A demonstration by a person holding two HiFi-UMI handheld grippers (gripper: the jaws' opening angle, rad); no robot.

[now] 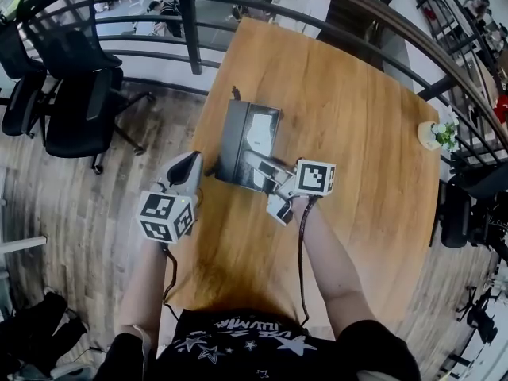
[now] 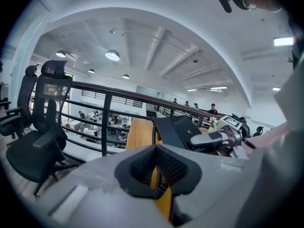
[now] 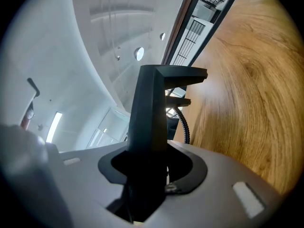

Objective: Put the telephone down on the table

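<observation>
The black telephone (image 1: 248, 137), a flat dark slab, hangs tilted over the left half of the wooden table (image 1: 349, 117). My right gripper (image 1: 260, 165) is shut on its near edge. In the right gripper view the telephone's body (image 3: 151, 108) stands clamped between the jaws, the coiled cord (image 3: 185, 127) beside it. My left gripper (image 1: 193, 161) is at the table's left edge, just left of the telephone. In its own view the left gripper (image 2: 156, 175) has its pads closed on a stretch of the coiled cord (image 2: 153, 129), and the telephone (image 2: 178, 129) lies beyond.
A small white pot with a plant (image 1: 433, 134) stands at the table's right edge. Black office chairs (image 1: 71, 86) sit on the wood floor to the left. A dark metal railing (image 1: 190, 22) curves behind the table's far end.
</observation>
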